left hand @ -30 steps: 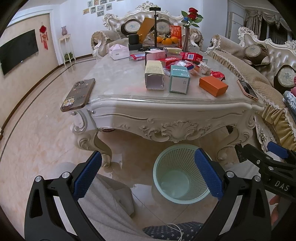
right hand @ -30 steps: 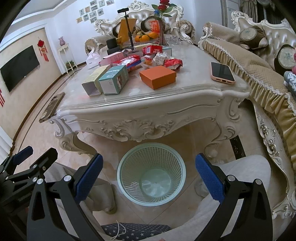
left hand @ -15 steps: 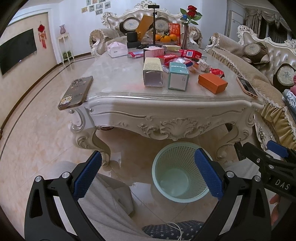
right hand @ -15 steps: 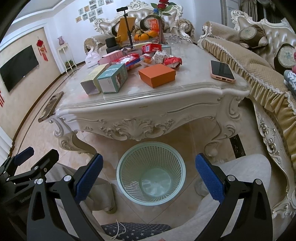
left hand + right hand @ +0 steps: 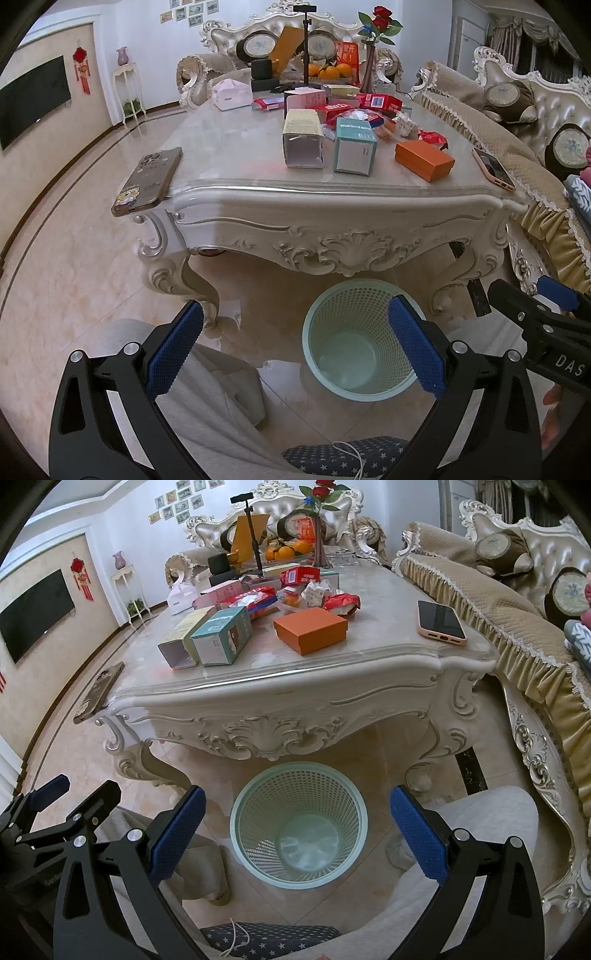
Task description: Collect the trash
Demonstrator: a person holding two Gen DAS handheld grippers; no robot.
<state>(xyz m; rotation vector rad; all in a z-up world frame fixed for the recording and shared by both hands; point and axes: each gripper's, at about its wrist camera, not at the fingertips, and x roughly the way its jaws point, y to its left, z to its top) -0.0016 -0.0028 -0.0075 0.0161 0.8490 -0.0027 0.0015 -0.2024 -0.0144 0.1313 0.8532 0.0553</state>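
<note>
A pale green mesh waste basket point(image 5: 356, 338) point(image 5: 299, 821) stands on the floor below the table's near edge, with nothing in it. On the marble table point(image 5: 236, 147) point(image 5: 369, 642) lie a cream carton point(image 5: 303, 138) point(image 5: 184, 637), a teal box point(image 5: 354, 146) point(image 5: 223, 635), an orange box point(image 5: 424, 160) point(image 5: 311, 629) and crumpled red wrappers point(image 5: 434, 138) point(image 5: 341, 602). My left gripper point(image 5: 295, 347) hangs open low in front of the basket. My right gripper point(image 5: 297, 830) is open too, right over the basket. Neither holds anything.
A phone with a patterned case point(image 5: 147, 181) overhangs the table's left corner; a pink phone point(image 5: 441, 622) lies at the right edge. Further back stand more boxes, oranges and a vase of roses point(image 5: 375, 40). A sofa point(image 5: 517, 602) runs along the right. Grey trouser legs point(image 5: 225, 398) flank the basket.
Both views have tilted slightly downward, so the table sits a little higher in frame. Both grippers stay open and nothing on the table has moved.
</note>
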